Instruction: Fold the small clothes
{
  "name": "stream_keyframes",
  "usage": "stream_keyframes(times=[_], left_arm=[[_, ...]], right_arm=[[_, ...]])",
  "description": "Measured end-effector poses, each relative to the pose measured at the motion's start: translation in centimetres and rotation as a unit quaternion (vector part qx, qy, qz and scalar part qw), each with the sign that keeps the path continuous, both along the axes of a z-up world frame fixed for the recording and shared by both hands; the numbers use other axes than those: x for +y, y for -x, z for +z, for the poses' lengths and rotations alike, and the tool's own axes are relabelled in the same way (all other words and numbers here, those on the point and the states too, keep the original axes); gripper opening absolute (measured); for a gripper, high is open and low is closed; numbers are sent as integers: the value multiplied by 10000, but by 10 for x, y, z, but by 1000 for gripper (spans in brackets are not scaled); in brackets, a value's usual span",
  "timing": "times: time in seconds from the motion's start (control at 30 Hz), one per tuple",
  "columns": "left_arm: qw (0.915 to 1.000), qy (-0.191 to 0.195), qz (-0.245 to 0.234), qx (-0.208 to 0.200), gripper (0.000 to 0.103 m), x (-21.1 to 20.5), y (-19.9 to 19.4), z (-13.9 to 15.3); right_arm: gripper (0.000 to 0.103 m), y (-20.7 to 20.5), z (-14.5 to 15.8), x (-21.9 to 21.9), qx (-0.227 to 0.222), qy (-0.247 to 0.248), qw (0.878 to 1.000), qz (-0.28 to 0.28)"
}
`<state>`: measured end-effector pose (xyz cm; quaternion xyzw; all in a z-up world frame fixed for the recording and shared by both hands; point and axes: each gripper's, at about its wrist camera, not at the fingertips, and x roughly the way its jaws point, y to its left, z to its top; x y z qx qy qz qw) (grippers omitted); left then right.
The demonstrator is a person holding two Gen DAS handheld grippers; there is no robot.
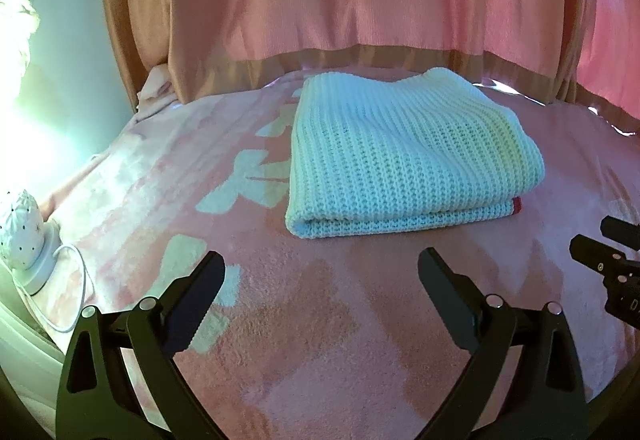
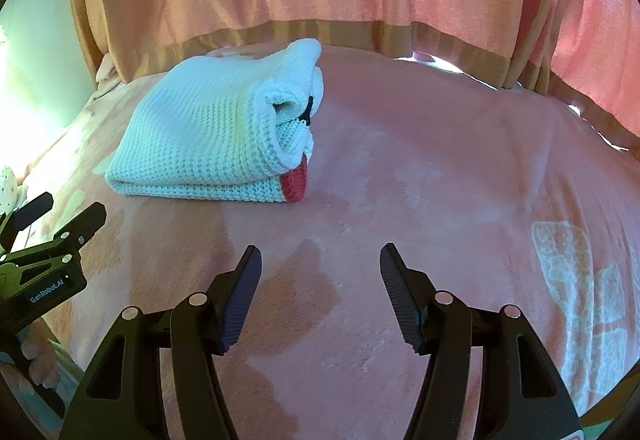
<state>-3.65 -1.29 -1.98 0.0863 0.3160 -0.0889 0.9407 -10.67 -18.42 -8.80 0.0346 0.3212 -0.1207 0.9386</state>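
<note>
Two grippers, both empty, are aimed over a pink blanket (image 1: 320, 340) on a bed. Far left in left-wrist view: white dotted lamp-like object (image 1: 20, 228) w/ white cable (image 1: 82, 280), at blanket edge. Left gripper (image 1: 320, 264): fingers (image 1: 208, 280) spread wide, nothing between them, held above blanket, near side of the garment. Centre: folded white knit garment (image 1: 400, 164), lying flat on blanket, well apart from both grippers; red trim (image 2: 296, 180) shows at its right-hand corner, loose folded ends and a small black detail visible on that side in right-wrist view. Right gripper (image 2: 320, 264): fingers (image 2: 400, 296) parted approx. mid-way, nothing gripped, garment ahead and to its left. Rear, full width: pink curtain (image 1: 340, 0) w/ tan border.
</note>
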Motion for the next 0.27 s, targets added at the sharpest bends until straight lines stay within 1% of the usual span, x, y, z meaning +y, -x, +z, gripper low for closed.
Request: stream_keyframes(times=[0.1, 0.27], left_arm=[[10000, -14, -22, 69, 95, -1, -1, -1], [10000, -24, 18, 34, 95, 0, -1, 0]], right_arm=[[60, -1, 0, 1, 3, -2, 10000, 0], [60, 0, 0, 1, 1, 2, 10000, 2]])
